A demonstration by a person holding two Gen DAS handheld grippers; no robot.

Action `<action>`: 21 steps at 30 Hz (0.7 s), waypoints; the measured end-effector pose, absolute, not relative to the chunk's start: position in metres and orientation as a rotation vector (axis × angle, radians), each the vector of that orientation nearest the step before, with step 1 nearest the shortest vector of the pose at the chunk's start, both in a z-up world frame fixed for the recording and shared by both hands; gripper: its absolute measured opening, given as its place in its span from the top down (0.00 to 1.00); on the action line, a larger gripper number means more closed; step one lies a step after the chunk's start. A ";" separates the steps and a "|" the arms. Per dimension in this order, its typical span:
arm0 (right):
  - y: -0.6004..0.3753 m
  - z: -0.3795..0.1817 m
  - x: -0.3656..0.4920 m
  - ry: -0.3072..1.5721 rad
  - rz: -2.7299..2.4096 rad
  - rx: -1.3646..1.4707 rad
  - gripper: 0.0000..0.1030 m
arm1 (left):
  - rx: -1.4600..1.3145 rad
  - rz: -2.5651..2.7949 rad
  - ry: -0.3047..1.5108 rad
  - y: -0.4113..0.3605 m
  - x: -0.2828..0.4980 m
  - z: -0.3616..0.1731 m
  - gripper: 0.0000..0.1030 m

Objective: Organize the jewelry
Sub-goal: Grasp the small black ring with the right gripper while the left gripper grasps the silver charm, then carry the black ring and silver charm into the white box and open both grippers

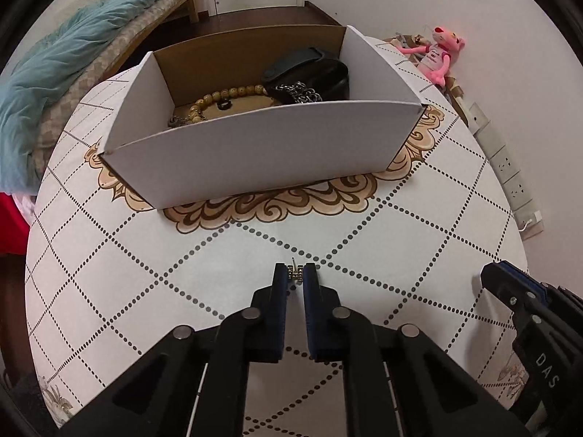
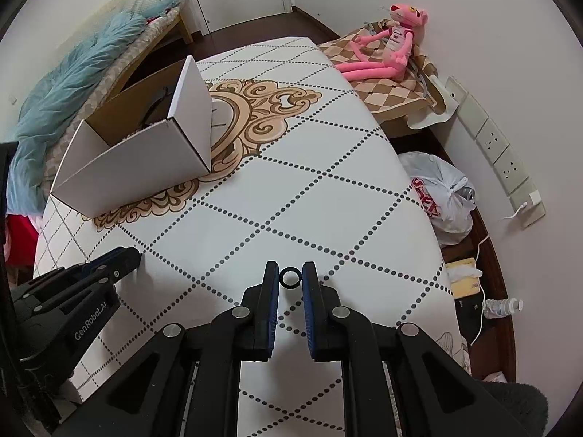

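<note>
Two claws are nearly closed at lower centre of their frames: the left claw grasps a small metal earring, the right claw grasps a black ring.

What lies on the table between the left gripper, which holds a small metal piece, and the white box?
Nothing: in the left wrist view, only bare patterned tablecloth lies between the left gripper, shut on the small metal piece, and the white box.

A small metal earring and a black ring are each between gripper fingers, near. Far left, a white box holds beads, chain and a black pouch.
</note>
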State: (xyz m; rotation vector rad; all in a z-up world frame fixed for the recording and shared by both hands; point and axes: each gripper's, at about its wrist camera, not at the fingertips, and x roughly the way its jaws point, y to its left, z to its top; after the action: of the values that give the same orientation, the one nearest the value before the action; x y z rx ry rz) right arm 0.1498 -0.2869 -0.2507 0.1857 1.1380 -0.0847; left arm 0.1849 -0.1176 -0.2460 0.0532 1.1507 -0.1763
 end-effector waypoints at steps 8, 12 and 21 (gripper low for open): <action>-0.280 -0.222 0.148 1.086 -0.041 0.195 0.87 | 0.014 -0.205 1.090 -0.099 0.169 -0.212 0.94; -0.272 -0.191 0.158 1.037 0.010 0.211 0.87 | -0.018 -0.225 1.044 -0.082 0.171 -0.177 0.94; -0.244 -0.156 0.248 1.034 0.137 0.213 0.87 | -0.062 -0.254 1.076 -0.055 0.243 -0.139 0.94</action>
State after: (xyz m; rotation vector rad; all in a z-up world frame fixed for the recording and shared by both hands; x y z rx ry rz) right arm 0.2478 -0.2444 -0.1558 0.2128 1.0344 0.1369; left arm 0.2433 -0.0549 -0.1392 -0.0621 1.0759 -0.2536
